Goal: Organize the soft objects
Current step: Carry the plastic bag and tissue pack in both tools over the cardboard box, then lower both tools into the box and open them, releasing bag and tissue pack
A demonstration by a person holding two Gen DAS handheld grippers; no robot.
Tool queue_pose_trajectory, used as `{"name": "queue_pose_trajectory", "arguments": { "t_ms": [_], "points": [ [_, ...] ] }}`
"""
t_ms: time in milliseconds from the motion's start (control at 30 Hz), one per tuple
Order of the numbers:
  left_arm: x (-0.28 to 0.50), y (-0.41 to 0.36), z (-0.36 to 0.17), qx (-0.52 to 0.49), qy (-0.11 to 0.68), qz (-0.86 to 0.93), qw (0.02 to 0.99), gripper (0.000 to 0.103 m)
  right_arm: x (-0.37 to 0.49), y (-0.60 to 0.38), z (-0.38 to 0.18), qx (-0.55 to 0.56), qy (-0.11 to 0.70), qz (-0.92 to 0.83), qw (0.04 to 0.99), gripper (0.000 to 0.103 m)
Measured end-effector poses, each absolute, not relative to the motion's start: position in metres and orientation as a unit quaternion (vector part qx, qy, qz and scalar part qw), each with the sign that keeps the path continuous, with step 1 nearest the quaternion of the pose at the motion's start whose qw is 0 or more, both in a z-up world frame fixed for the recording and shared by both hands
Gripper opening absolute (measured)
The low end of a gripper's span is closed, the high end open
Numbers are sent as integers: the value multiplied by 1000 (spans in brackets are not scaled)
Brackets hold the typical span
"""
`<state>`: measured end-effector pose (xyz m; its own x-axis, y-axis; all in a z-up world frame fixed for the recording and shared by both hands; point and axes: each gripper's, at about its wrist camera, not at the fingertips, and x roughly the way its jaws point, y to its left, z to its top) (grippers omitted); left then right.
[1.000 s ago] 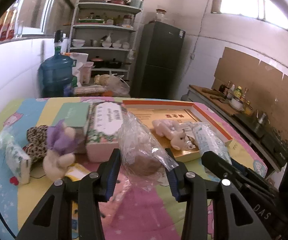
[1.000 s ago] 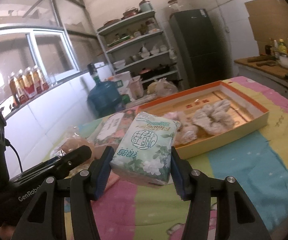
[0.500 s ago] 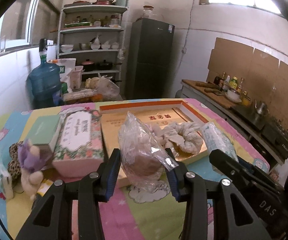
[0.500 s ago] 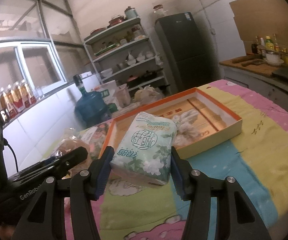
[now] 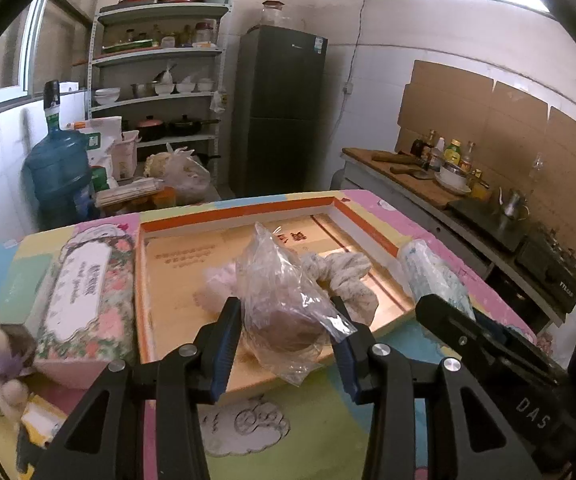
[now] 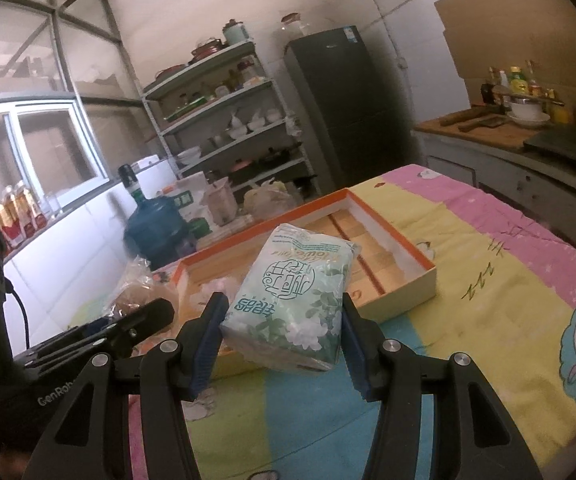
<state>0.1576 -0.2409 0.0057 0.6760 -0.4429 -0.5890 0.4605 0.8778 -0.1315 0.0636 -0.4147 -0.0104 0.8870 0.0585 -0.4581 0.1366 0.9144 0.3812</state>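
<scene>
Since a second ago both grippers have travelled sideways across the table: in the left wrist view the orange-rimmed tray (image 5: 244,212), then in the right half of the frame, now fills the centre, and the floral tissue box (image 5: 88,300) and purple plush toy (image 5: 0,344) have slid to the left edge. In the right wrist view the tray (image 6: 391,236) has come from the upper right to the middle.

The left gripper (image 5: 288,332) is clenched on one clear plastic bag (image 5: 284,300) with something brown inside; its two blue-padded fingers (image 5: 226,344) press the bag's sides, and the bag hangs over the tray's near edge at frame centre. The right gripper (image 6: 284,328) is clamped on one pack of tissues (image 6: 291,300), white and green with a flower print, held tilted in front of the tray's near rim at centre frame.

Counted in the left view: one tray; inside it one cream-coloured crumpled soft piece (image 5: 347,280) right of centre and one pale pink fuzzy thing (image 5: 220,284) partly hidden behind the bag. What the pink thing is I cannot tell. Left of the tray lie one floral tissue box, one flat green pack (image 5: 20,284) beside it, and one purple plush toy at lower left. The tissue pack and right gripper show at the right edge. The table wears a multicoloured cartoon cloth (image 6: 507,280).
</scene>
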Motion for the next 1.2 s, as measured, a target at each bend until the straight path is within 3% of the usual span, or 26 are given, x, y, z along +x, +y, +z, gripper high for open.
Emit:
{"name": "queue_pose_trajectory", "arguments": {
  "t_ms": [1200],
  "points": [
    [231, -288, -23, -18, 362, -242, 900, 44, 135, -461, -26, 206, 257, -38, 943, 56]
  ]
}}
